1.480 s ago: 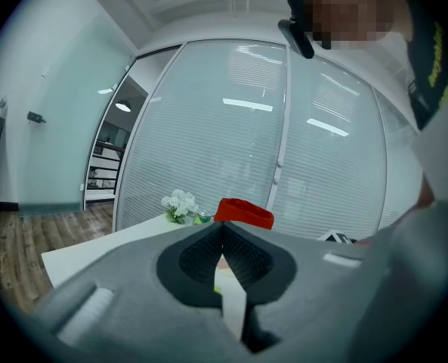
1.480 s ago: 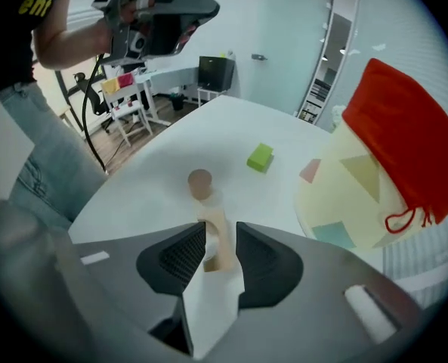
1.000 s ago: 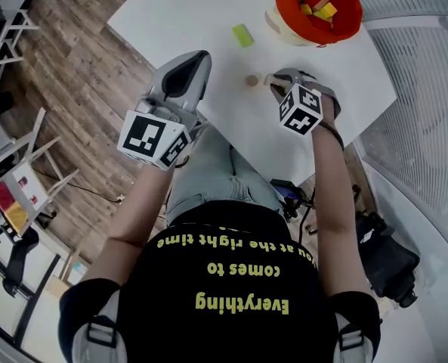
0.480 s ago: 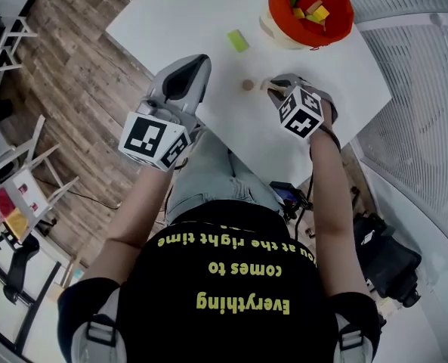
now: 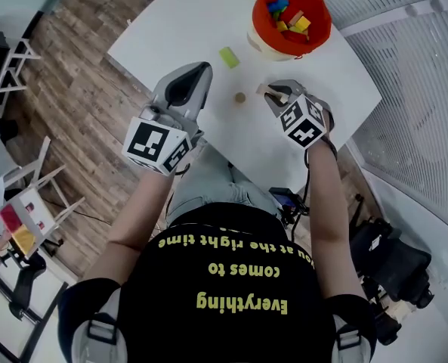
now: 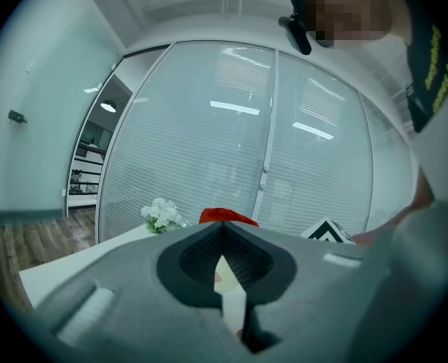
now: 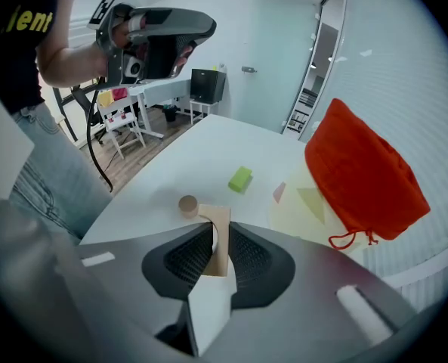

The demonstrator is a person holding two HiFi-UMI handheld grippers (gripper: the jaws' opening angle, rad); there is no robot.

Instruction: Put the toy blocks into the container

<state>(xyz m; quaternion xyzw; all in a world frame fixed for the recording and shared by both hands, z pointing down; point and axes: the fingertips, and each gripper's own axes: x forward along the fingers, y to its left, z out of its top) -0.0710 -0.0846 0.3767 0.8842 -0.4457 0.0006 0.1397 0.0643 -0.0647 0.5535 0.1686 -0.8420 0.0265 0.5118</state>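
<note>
Toy blocks lie loose on the white surface. Over the near left edge hang the left tongs, jaws together with nothing between them. Next, toward the middle, the green one lies flat, and a small wooden cylinder stands closer to the near edge. Just right of the cylinder, the right tongs have just been closing and are clamped on a tan arch-shaped block. By the far right edge sits the container, a pale bucket with a red lining, holding more coloured pieces.
</note>
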